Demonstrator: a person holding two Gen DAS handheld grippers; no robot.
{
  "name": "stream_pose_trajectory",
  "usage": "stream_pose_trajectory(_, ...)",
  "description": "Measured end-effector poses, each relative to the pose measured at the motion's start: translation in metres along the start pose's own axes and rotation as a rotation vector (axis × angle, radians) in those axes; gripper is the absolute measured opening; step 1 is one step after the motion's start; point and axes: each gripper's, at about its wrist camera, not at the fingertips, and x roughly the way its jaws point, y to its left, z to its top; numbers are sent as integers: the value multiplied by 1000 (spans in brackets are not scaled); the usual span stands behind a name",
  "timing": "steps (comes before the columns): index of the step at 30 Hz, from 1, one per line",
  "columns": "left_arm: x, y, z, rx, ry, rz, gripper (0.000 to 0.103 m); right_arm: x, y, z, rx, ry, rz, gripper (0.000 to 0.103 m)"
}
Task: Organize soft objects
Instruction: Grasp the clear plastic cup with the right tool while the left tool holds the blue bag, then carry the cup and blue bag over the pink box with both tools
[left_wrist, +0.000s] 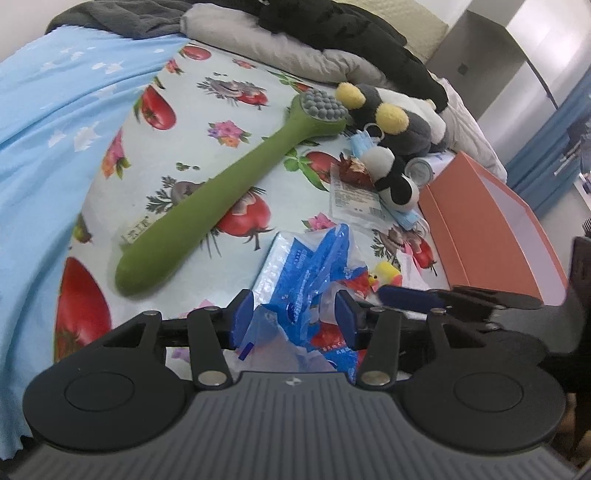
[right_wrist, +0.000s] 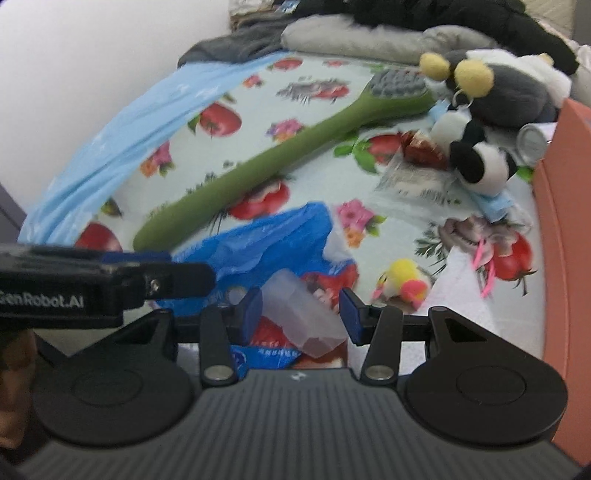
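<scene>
A blue plastic tissue pack lies on the fruit-print sheet, partly torn open. My left gripper is open, its blue pads on either side of the pack's crumpled wrapper. My right gripper is open around a translucent flap of the same pack. A small yellow chick toy lies just right of the pack; it also shows in the left wrist view. A panda plush and a grey plush with yellow ears lie at the back right.
A long green massage brush lies diagonally across the sheet. An open orange box stands at the right. A clear snack packet, a face mask and a small can sit by the plushes. A light blue blanket covers the left.
</scene>
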Motion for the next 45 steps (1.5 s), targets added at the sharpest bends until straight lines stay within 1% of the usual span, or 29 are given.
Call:
stream_pose_trajectory(4, 9, -3, 0, 27, 17, 3, 54, 5, 2, -5, -24, 10, 5, 49)
stream_pose_trajectory(7, 14, -3, -1, 35, 29, 2, 53, 5, 2, -6, -38, 19, 17, 46)
stream_pose_trajectory(9, 18, -2, -1, 43, 37, 1, 52, 7, 3, -8, -54, 41, 26, 45)
stream_pose_trajectory(10, 20, -2, -2, 44, 40, 3, 48, 9, 4, -9, -68, 57, 31, 44)
stream_pose_trajectory(11, 22, -2, -2, 47, 45, 7, 46, 11, 5, -11, -88, 69, 18, 39)
stream_pose_trajectory(12, 25, -2, -3, 50, 56, 18, 41, 11, 6, -13, -100, 65, 1, 37)
stream_pose_trajectory(13, 27, -1, -3, 46, 60, 35, 35, 10, 6, -15, -101, 61, 2, 36)
stream_pose_trajectory(14, 29, -1, -4, 41, 62, 42, 33, 9, 6, -15, -97, 52, 0, 31)
stream_pose_trajectory(15, 30, 0, -6, 39, 64, 40, 28, 8, 5, -16, -92, 47, -5, 25)
stream_pose_trajectory(16, 31, 1, -7, 34, 63, 44, 21, 7, 3, -15, -82, 41, -12, 23)
stream_pose_trajectory(17, 31, 1, -8, 33, 61, 50, 19, 6, 1, -15, -71, 35, -20, 19)
stream_pose_trajectory(18, 31, 1, -9, 34, 59, 51, 15, 5, 0, -14, -60, 29, -24, 18)
stream_pose_trajectory(19, 30, 1, -10, 32, 54, 50, 13, 2, -1, -14, -46, 20, -26, 18)
stream_pose_trajectory(26, 13, -9, -7, 13, 1, 38, 10, -27, 1, -10, 9, -48, -50, 18)
stream_pose_trajectory(30, -1, -13, -6, -4, -25, 55, 9, -51, -1, -10, 75, -94, -73, 18)
stream_pose_trajectory(36, -38, -20, -4, -15, -83, 57, 9, -89, 1, -14, 99, -151, -114, 18)
stream_pose_trajectory(45, -90, -41, -13, -1, -128, 26, 9, -143, 6, -29, 167, -217, -178, 18)
